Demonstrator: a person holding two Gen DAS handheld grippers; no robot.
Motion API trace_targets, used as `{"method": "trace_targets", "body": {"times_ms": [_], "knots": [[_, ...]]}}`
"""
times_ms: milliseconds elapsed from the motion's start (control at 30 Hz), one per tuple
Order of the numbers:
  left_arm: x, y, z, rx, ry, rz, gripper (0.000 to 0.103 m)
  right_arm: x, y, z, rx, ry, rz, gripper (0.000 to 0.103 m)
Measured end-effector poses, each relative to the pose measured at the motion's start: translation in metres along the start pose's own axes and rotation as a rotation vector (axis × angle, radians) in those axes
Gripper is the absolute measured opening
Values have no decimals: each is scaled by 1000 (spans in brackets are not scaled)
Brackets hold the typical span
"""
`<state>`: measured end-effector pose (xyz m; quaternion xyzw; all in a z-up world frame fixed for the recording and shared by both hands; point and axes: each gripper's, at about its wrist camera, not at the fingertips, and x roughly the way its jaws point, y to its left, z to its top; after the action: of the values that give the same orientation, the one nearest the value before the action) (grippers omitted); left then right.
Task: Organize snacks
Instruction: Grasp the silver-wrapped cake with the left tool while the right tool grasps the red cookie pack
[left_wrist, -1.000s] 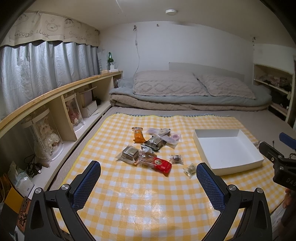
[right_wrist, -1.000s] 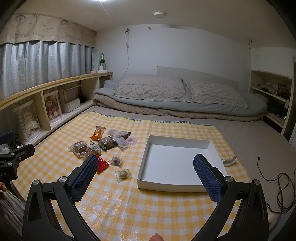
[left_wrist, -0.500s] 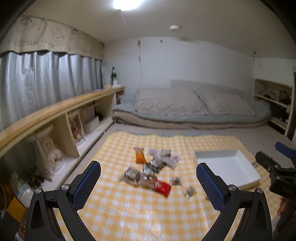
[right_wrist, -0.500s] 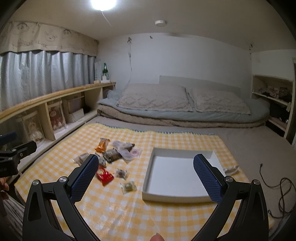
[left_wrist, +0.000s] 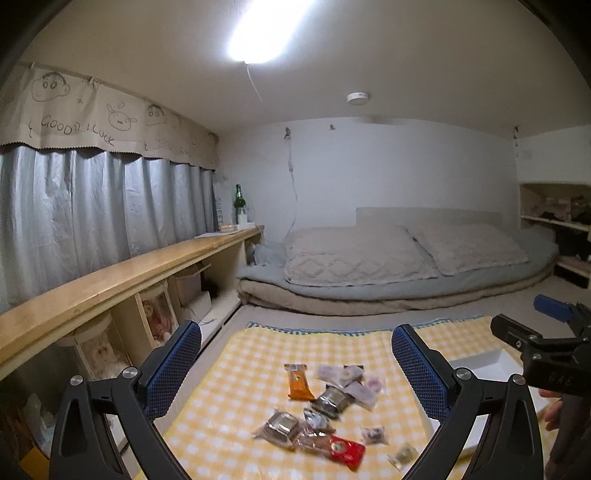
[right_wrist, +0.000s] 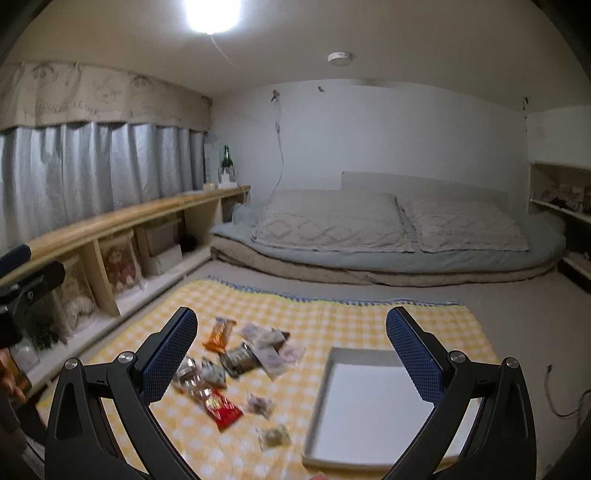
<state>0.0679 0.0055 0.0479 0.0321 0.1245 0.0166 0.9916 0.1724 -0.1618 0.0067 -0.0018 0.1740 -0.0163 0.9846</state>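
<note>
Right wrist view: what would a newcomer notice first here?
A loose cluster of wrapped snacks lies on the yellow checked mat, left of an empty white tray. The right tool hangs open above them, holding nothing. Behind, two pillows rest on a low bed against the far wall.

Mat (right_wrist: 332, 314): yellow-white check, blue-striped far edge.
Tray (right_wrist: 369, 402): plain white.
Snack packets: orange (left_wrist: 298, 382); red with gold print (right_wrist: 221, 408); silver foil (left_wrist: 282, 424); pale lilac (left_wrist: 364, 389).
Finger pads (left_wrist: 173, 369): blue, dotted texture; gripper frames black.
Curtain (left_wrist: 74, 210): silver-grey.
Pillows (right_wrist: 332, 221): beige, diamond quilting.
Bottle (left_wrist: 240, 201): green.
</note>
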Motion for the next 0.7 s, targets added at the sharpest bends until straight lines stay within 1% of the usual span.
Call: {"method": "trace_targets", "body": {"times_ms": [67, 133, 200, 233, 267, 367, 400, 433, 500, 567, 633, 700], "knots": [[22, 1, -7, -24, 8, 2, 103, 16, -3, 1, 15, 10, 27, 103], [48, 5, -12, -42, 42, 11, 103, 35, -5, -2, 32, 43, 81, 103], [85, 10, -24, -49, 117, 22, 103, 55, -4, -7, 35, 92, 80, 103], [96, 12, -24, -54, 138, 20, 103, 67, -4, -13, 31, 125, 74, 103], [114, 14, -32, -57, 176, 18, 103, 75, -4, -19, 30, 150, 67, 103], [170, 15, -52, -16, 285, 31, 103, 110, -6, -40, 20, 263, 62, 103], [184, 16, -54, -5, 312, 29, 103, 124, -4, -49, 0, 316, 82, 103], [205, 17, -64, 2, 360, 28, 103, 133, -1, -57, -20, 351, 96, 103], [238, 19, -76, -2, 427, 32, 103, 147, 6, -71, -59, 392, 121, 103], [268, 22, -81, -3, 484, 28, 103, 164, 19, -87, -118, 447, 167, 103], [301, 26, -84, -8, 521, 16, 103, 181, 34, -105, -177, 506, 220, 103], [329, 30, -95, -16, 560, -6, 103, 197, 47, -119, -206, 562, 289, 103]]}}
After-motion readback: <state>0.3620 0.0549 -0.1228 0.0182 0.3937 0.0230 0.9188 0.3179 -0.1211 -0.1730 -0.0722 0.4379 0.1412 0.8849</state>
